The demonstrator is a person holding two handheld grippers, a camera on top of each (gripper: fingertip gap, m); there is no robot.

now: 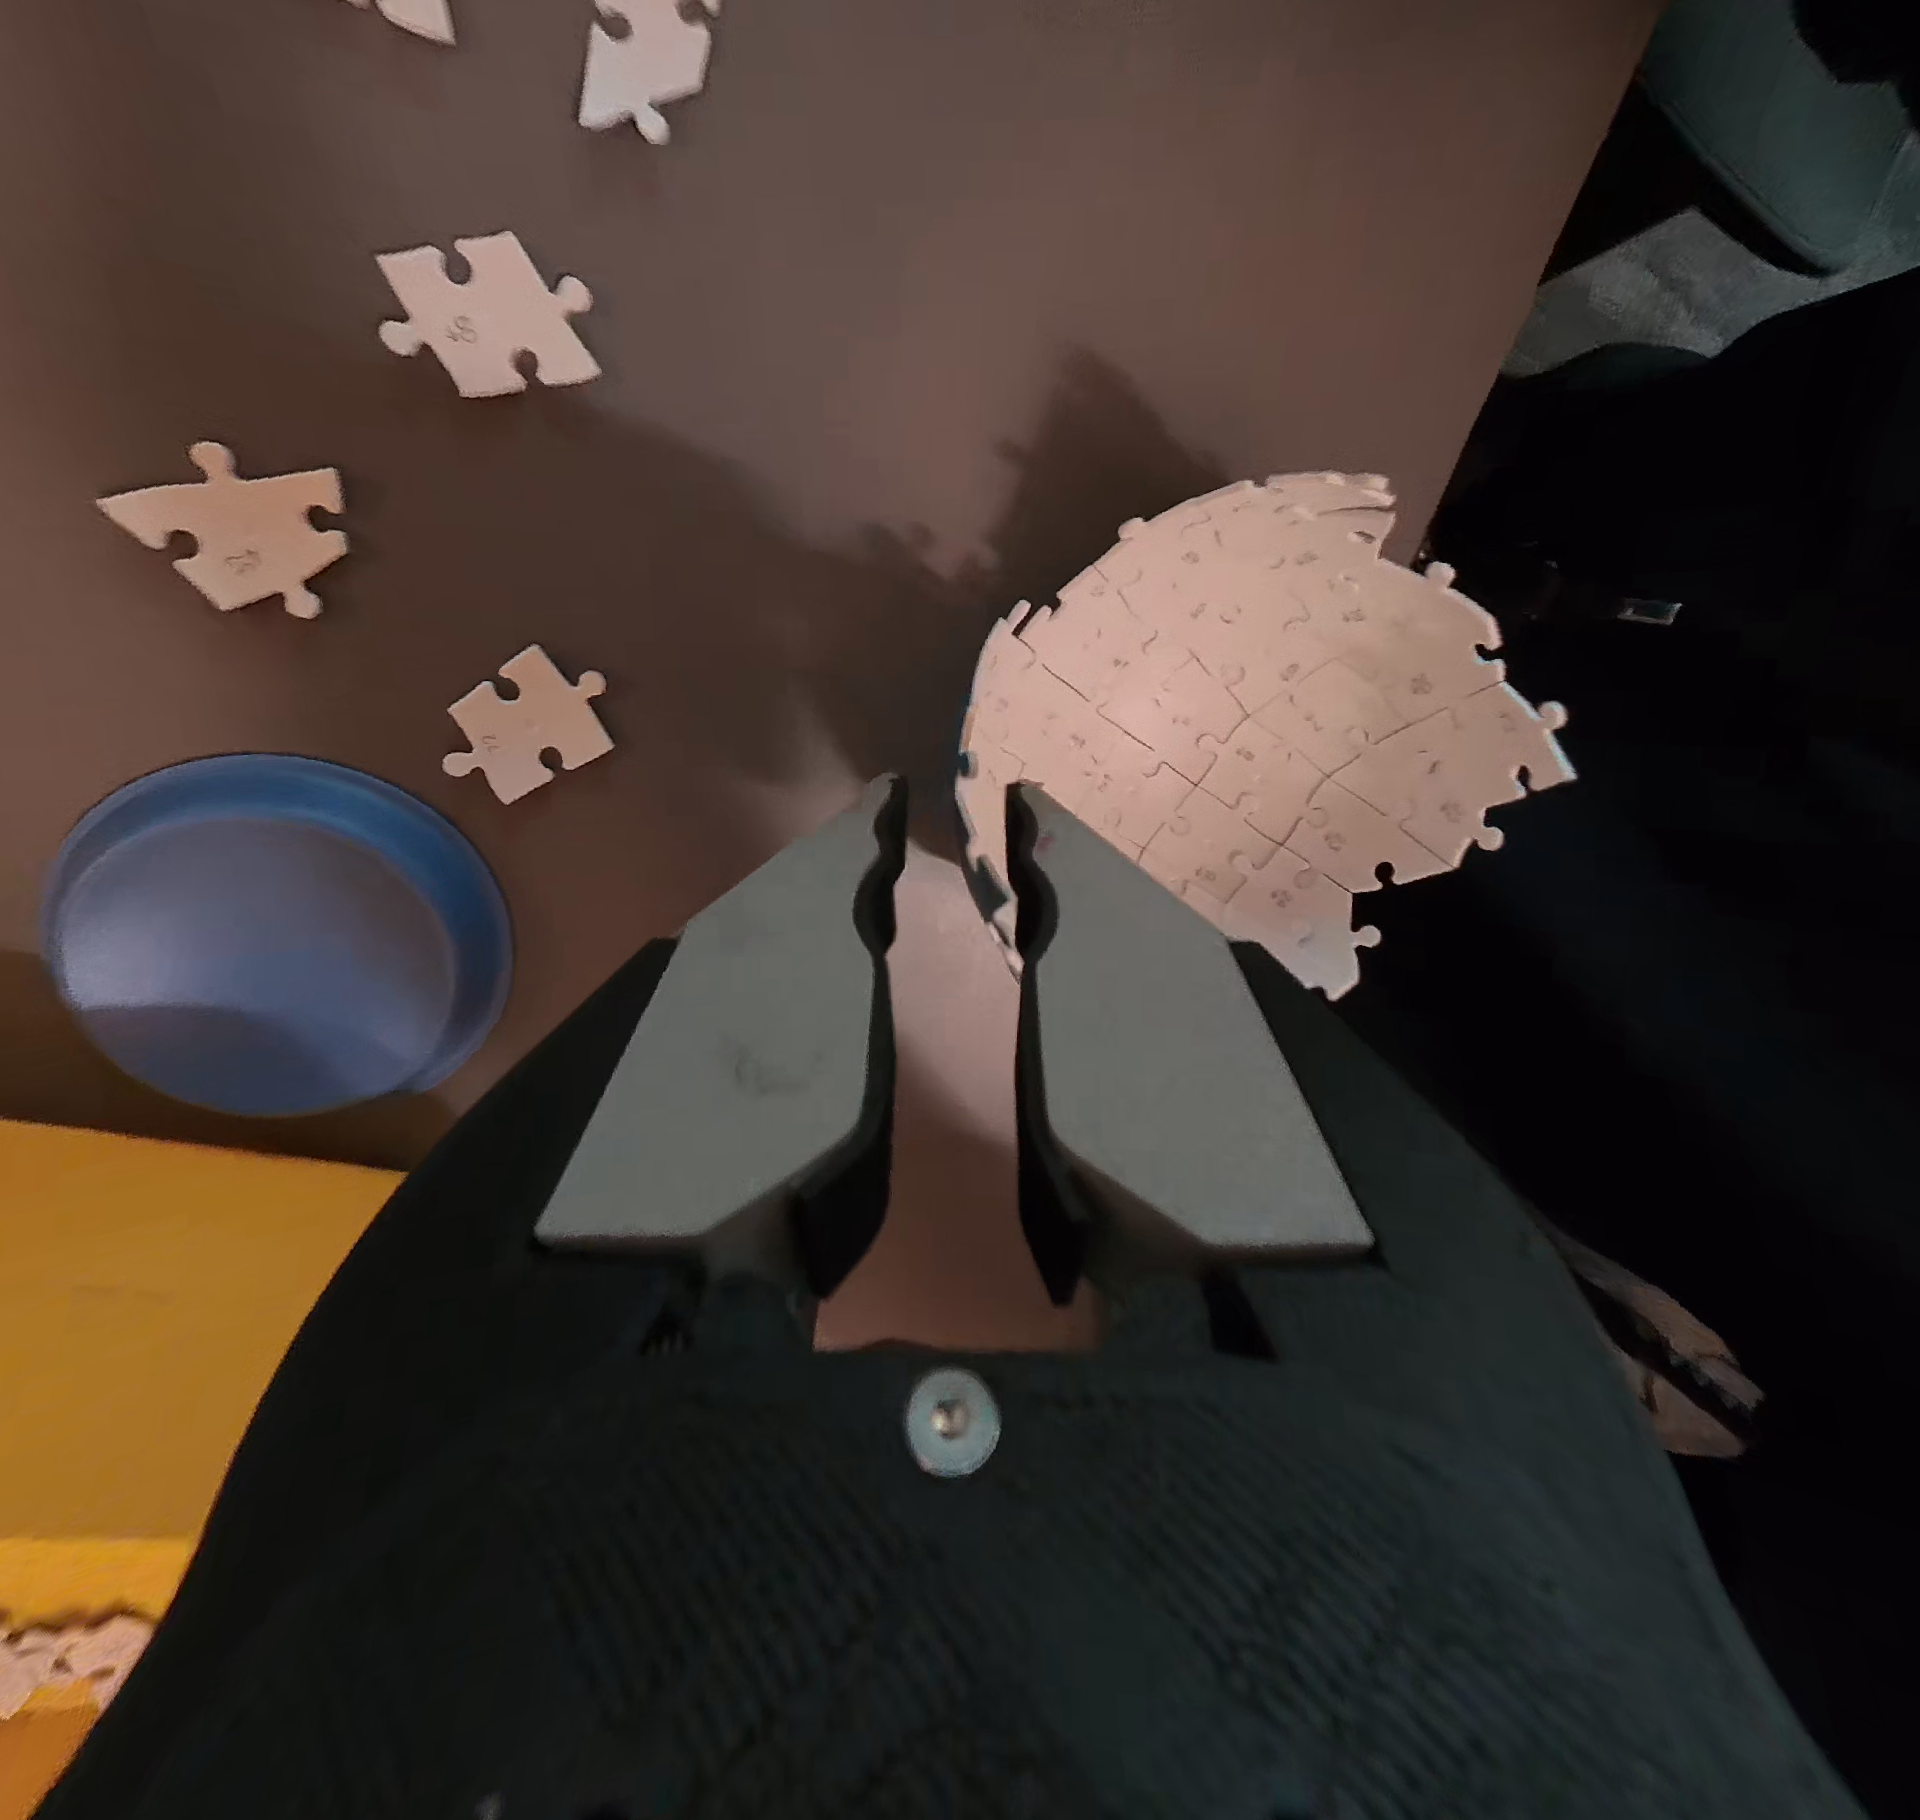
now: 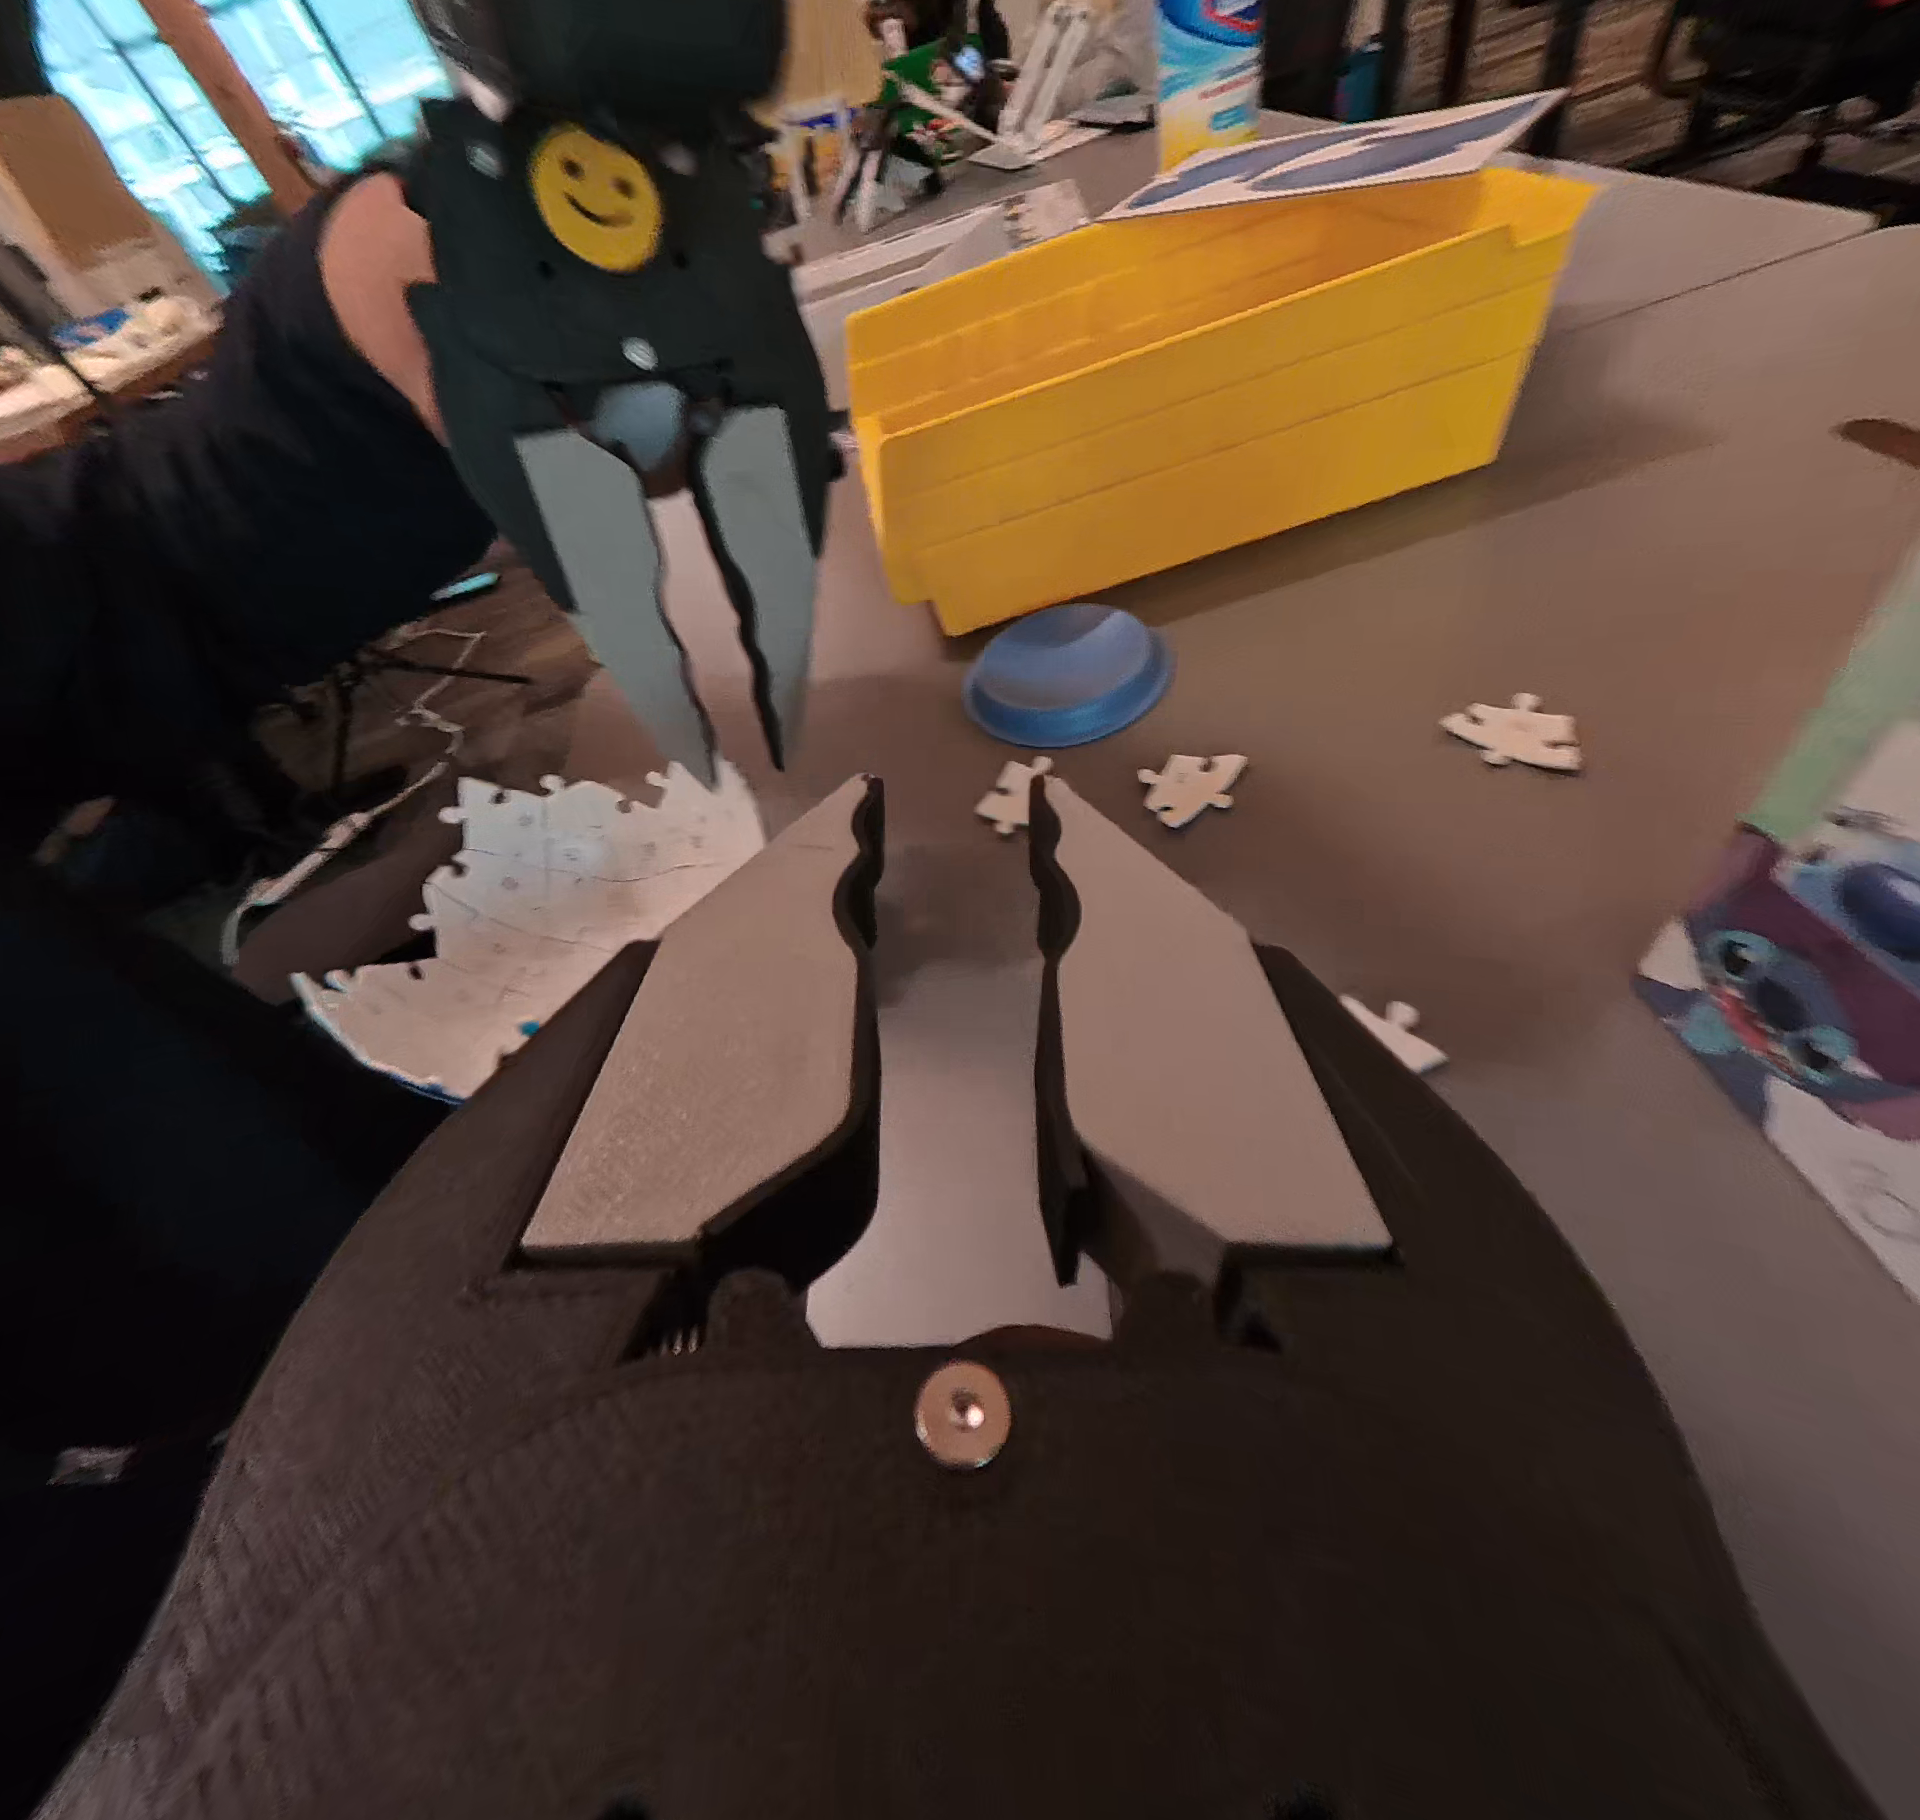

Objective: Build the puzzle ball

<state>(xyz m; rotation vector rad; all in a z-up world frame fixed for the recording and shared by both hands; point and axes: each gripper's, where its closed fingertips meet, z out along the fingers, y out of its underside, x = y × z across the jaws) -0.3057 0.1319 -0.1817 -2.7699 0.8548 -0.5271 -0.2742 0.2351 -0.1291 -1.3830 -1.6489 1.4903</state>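
Note:
A half-built puzzle ball shell point(image 1: 1268, 721), white and numbered inside, stands tilted at the table's edge; it also shows in the right wrist view point(image 2: 540, 887). My left gripper point(image 1: 954, 794) is at its rim. The jaws stand narrowly apart, with the rim's edge running between them against the right finger. From the right wrist view the left gripper point(image 2: 743, 768) points down onto the rim. My right gripper point(image 2: 954, 794) is open and empty, low over the table just right of the shell. Loose white pieces point(image 1: 488, 316) lie scattered; two point(image 2: 1190, 788) lie just past my right fingertips.
A blue round dish point(image 2: 1065, 674) sits upside down by a yellow bin point(image 2: 1195, 440); the dish also shows in the left wrist view point(image 1: 270, 939). A picture box point(image 2: 1797, 991) lies at the right. A person in dark clothes point(image 2: 208, 523) stands at the left edge. One gripper's finger ends stand about 12 cm off the other's.

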